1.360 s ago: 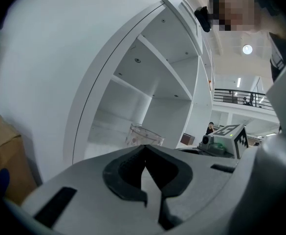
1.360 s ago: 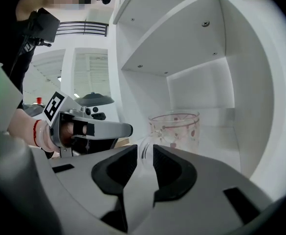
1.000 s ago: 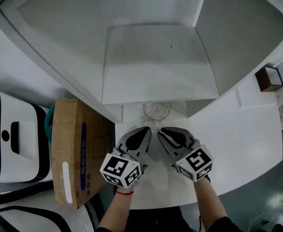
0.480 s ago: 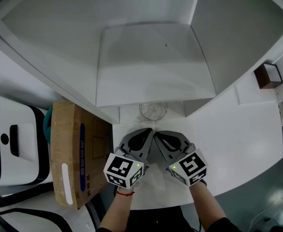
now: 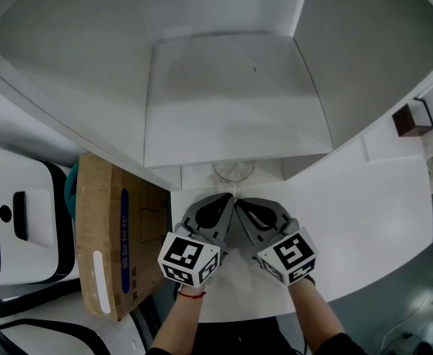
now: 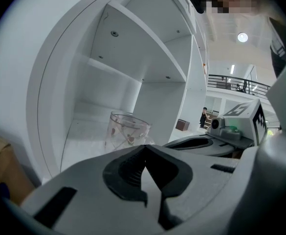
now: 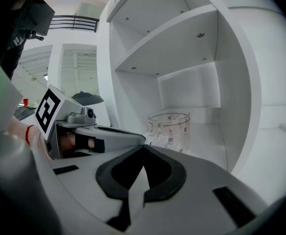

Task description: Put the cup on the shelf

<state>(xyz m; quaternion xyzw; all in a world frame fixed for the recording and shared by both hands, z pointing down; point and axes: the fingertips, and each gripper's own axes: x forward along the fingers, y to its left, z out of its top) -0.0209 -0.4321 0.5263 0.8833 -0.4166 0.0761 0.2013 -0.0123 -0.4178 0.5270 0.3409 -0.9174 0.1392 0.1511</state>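
Cup [image 5: 233, 171] placement looks finished: the clear glass with small red motifs stands upright on the floor of the lowest compartment of the white shelf unit [image 5: 231, 95]. It is close to the front edge and touched by nothing. From the head view only its near rim shows under the shelf board above it. Both gripper views show it whole, a short way beyond the jaw tips.

The left gripper [image 5: 223, 200] has its jaws pressed fully together with nothing between them, and the right gripper [image 5: 242, 202] is closed and empty in the same way. They lie side by side over the white table [image 5: 364, 205], just in front of the compartment, tips nearly touching each other and pointed at the glass.

Compared with a second ago, the two grippers have drawn slightly closer together and eased a little away from the cup. Over the last half second almost nothing has moved, and the cup sits in the same spot throughout. That suggests the release is already done and the hands are settling into rest, so nothing seems left of the task. A cardboard box [image 5: 112, 228] stands to the left, well apart and uninvolved.
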